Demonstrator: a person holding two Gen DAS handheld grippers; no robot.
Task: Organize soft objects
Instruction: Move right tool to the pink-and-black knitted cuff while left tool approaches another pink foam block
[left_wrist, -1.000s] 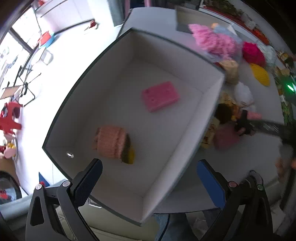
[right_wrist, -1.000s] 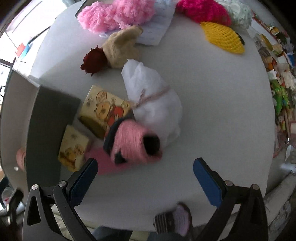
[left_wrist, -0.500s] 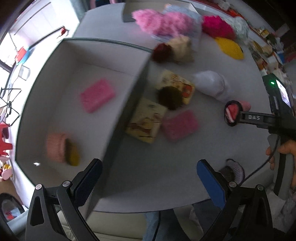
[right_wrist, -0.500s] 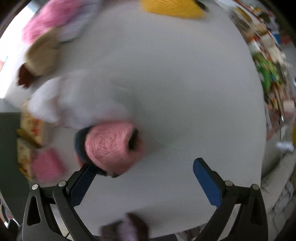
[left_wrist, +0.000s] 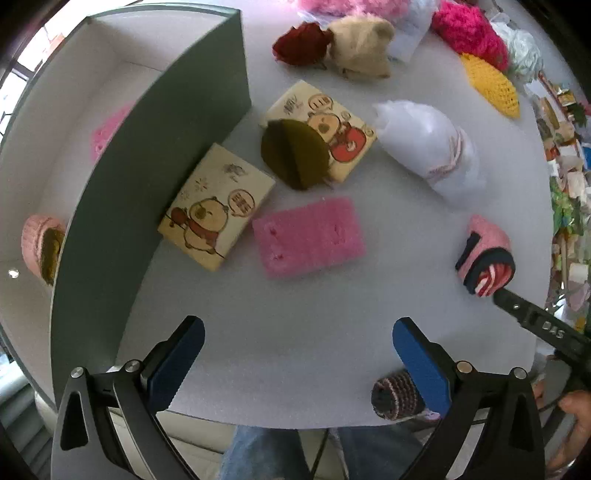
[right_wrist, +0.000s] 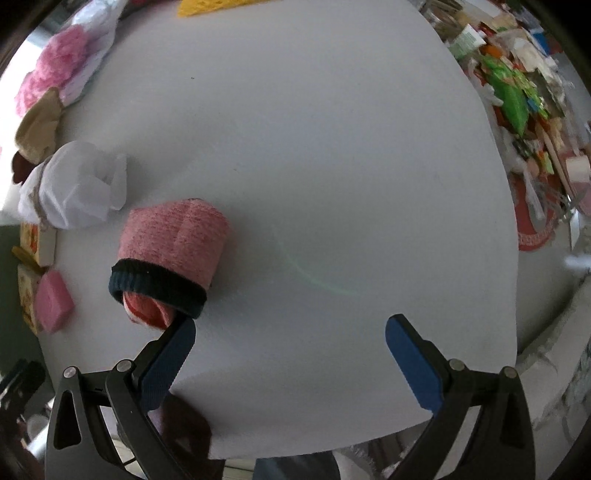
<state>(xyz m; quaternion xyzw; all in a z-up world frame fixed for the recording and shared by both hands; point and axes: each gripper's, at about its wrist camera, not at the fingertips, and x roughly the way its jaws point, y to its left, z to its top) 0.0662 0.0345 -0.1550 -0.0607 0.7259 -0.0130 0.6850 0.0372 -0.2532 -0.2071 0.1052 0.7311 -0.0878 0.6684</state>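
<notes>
The left gripper (left_wrist: 297, 350) hangs above the white worktop (left_wrist: 295, 325) with its blue pads spread wide and nothing between them. Straight ahead of it lies a pink foam pad (left_wrist: 308, 236), flat and free on all sides. Just beyond, ahead and to the left, two cartoon-printed packs rest on the worktop: the nearer pack (left_wrist: 218, 218) leans against the grey outer wall of the storage box (left_wrist: 155, 177), and the farther pack (left_wrist: 321, 129) carries a dark olive disc-like piece (left_wrist: 293, 155) on top. To the right of those sits a white tied bundle (left_wrist: 430, 147). Farther ahead are a dark red plush (left_wrist: 301, 44), a beige plush (left_wrist: 364, 46), a magenta fluffy item (left_wrist: 467, 33) and a yellow mesh piece (left_wrist: 491, 83).

Inside the box, off to the left, a pink rolled sock (left_wrist: 38, 245) and a second pink pad (left_wrist: 107, 129) are partly hidden by the box wall.

The right gripper (right_wrist: 290, 350) is also released, its pads far apart. A pink rolled sock with a dark cuff (right_wrist: 170, 254) lies on the worktop ahead and to the left, its cuff end right at the tip of the left pad; whether they touch cannot be told. Bare worktop fills the space ahead of this gripper.

A dark striped sock roll (left_wrist: 393, 393) sits at the near worktop edge, partly covered by the left gripper's right pad. A hand (left_wrist: 570, 432) is cut off at the lower right corner.
</notes>
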